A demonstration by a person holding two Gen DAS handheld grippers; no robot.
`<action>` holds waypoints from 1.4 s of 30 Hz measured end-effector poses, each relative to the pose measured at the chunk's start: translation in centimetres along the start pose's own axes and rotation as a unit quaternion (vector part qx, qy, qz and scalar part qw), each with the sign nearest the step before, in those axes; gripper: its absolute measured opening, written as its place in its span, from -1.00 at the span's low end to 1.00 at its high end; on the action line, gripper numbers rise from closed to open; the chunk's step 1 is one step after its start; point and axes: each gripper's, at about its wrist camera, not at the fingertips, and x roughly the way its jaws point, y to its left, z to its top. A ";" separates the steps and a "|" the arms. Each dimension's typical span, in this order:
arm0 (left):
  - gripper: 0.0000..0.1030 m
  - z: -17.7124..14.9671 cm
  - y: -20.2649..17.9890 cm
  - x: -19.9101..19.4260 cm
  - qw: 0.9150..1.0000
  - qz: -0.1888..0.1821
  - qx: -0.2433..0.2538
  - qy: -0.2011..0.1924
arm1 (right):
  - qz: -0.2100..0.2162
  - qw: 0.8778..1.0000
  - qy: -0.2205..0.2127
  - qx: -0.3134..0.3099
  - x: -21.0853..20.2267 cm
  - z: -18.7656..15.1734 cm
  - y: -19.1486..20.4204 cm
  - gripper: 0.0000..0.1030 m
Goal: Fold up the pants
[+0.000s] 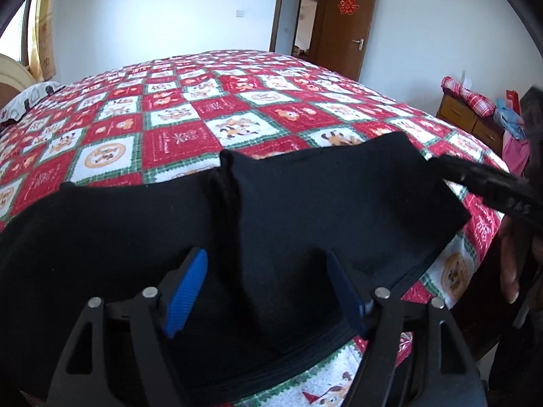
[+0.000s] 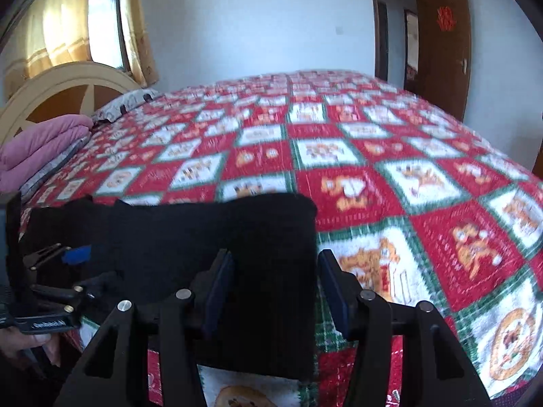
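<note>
Nearest my left camera, the left claw point(image 1: 268, 291) stands wide apart over the black pants point(image 1: 305, 203), its ribbed blue pads point(image 1: 185, 293) clear of the cloth and gripping nothing. My right claw point(image 2: 276, 291) is about half open, astride the pants' right edge; I cannot tell whether its pads press the fabric. The pants are soft, matte knit, folded into a flat stack near the bed's front edge, with layered hems showing only in the left view. Under them lies a quilted bedspread point(image 1: 210, 108) of red and white squares with green borders and cartoon prints. Beyond, a brown door point(image 1: 349, 20) carries a red paper character. Only the right view shows the curved headboard point(image 2: 64, 91) and folded pink blanket point(image 2: 44, 146).
</note>
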 end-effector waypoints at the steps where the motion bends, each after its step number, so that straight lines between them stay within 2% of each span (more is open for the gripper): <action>1: 0.50 -0.1 -0.1 0.0 1.000 0.003 0.004 -0.001 | 0.005 1.000 -0.009 -0.013 -0.4 0.0 0.6 0.05; 3: 0.52 -0.1 -0.2 -0.1 1.000 0.004 0.007 -0.001 | 0.020 0.999 0.002 -0.036 0.0 -0.4 1.7 0.05; 6: 0.68 0.2 -0.3 0.2 1.000 -0.009 0.004 0.006 | 0.017 0.995 0.069 -0.064 2.6 -1.5 2.7 0.12; 7: 0.75 0.2 -0.5 0.2 1.000 -0.010 0.007 0.008 | 0.006 0.993 0.079 -0.084 3.2 -2.0 3.1 0.12; 8: 0.77 0.3 -0.7 0.3 1.000 -0.009 0.012 0.010 | -0.004 0.991 0.072 -0.111 3.2 -2.3 3.7 0.15; 10: 0.80 0.3 -0.9 0.4 1.000 -0.008 0.019 0.016 | -0.008 0.991 0.068 -0.118 2.9 -2.4 4.0 0.19; 13: 0.80 0.6 -0.7 -0.4 0.999 -0.009 0.026 0.031 | -0.003 0.992 0.063 -0.111 2.7 -2.3 3.9 0.21; 16: 0.82 1.1 0.9 -2.5 1.000 -0.001 0.021 0.014 | 0.023 0.995 0.034 -0.091 1.4 -1.9 3.5 0.21; 18: 0.93 1.4 2.6 -3.3 1.000 0.021 0.011 0.010 | 0.034 0.995 0.044 -0.086 1.9 -1.9 3.6 0.27; 20: 0.93 1.8 4.4 -4.1 0.999 0.039 -0.002 0.008 | 0.008 0.991 0.057 -0.117 2.7 -2.7 4.6 0.27; 22: 0.93 2.0 6.1 -5.4 0.999 0.053 -0.010 -0.007 | -0.006 0.989 0.041 -0.142 2.0 -3.0 5.4 0.27; 24: 0.93 1.6 9.0 -7.0 0.996 0.087 -0.018 -0.020 | 0.004 0.990 0.024 -0.136 1.1 -2.6 5.6 0.27; 27: 0.93 0.1 15.2 -9.0 0.988 0.146 -0.049 -0.019 | 0.030 0.992 -0.019 -0.122 -0.8 -1.9 5.7 0.27; 30: 0.93 -2.3 22.7 -11.4 0.975 0.182 -0.128 -0.008 | 0.049 0.990 -0.058 -0.115 -2.3 -1.2 6.0 0.28; 32: 0.93 -4.0 26.7 -12.8 0.966 0.183 -0.181 -0.023 | 0.057 0.990 -0.067 -0.112 -2.5 -1.1 6.4 0.28; 34: 0.91 -5.1 29.0 -13.1 0.959 0.174 -0.223 -0.024 | 0.061 0.990 -0.062 -0.110 -2.2 -1.1 6.8 0.28; 37: 0.89 -6.6 30.6 -11.9 0.958 0.117 -0.259 -0.035 | 0.058 0.990 -0.052 -0.114 -1.6 -1.5 7.3 0.28; 38: 0.89 -6.8 30.5 -11.2 0.957 0.111 -0.265 -0.035 | 0.056 0.990 -0.052 -0.116 -1.5 -1.6 7.5 0.28; 42: 0.85 -6.8 29.5 -10.4 0.961 0.141 -0.232 -0.047 | 0.057 0.990 -0.056 -0.117 -1.6 -1.8 7.7 0.28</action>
